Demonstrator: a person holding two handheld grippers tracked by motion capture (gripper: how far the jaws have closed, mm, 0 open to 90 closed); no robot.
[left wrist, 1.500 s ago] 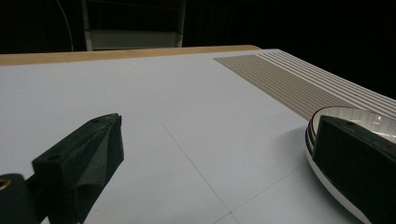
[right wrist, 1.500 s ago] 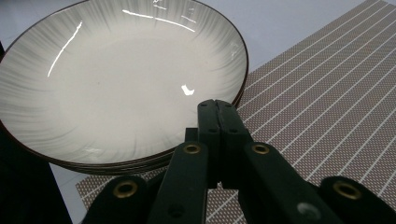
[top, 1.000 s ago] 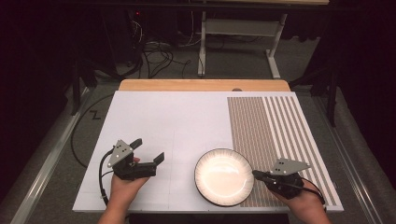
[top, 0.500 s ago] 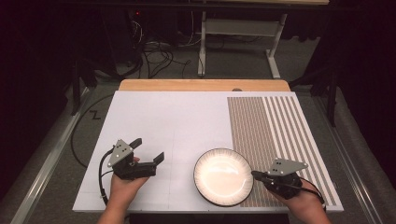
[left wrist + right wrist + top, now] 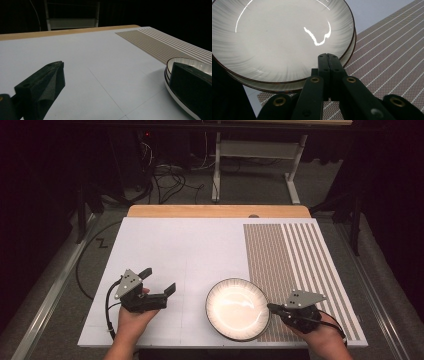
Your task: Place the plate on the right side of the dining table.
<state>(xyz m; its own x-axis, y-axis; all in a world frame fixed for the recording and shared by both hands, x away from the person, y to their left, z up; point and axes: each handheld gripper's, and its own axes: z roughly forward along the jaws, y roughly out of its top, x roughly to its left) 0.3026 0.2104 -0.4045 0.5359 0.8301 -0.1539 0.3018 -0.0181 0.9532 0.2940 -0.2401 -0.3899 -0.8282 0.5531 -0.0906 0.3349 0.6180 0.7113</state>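
Note:
A shallow white plate with a dark rim (image 5: 238,309) lies near the table's front edge, right of centre. My right gripper (image 5: 270,307) is shut, its tips at the plate's right rim; in the right gripper view the two jaws (image 5: 328,56) are pressed together over the rim of the plate (image 5: 282,37), with nothing between them. My left gripper (image 5: 158,280) is open and empty over the white surface, to the left of the plate. In the left gripper view its jaws (image 5: 117,75) stand wide apart, and the plate's rim (image 5: 186,60) shows behind the right jaw.
The table has a white top (image 5: 190,250) with a brown striped panel (image 5: 290,255) on its right side and a wooden strip (image 5: 215,211) along the far edge. Cables and a table frame (image 5: 255,150) lie on the dark floor beyond.
The right gripper has edged slightly left against the plate's rim. The left gripper and the plate have hardly moved.

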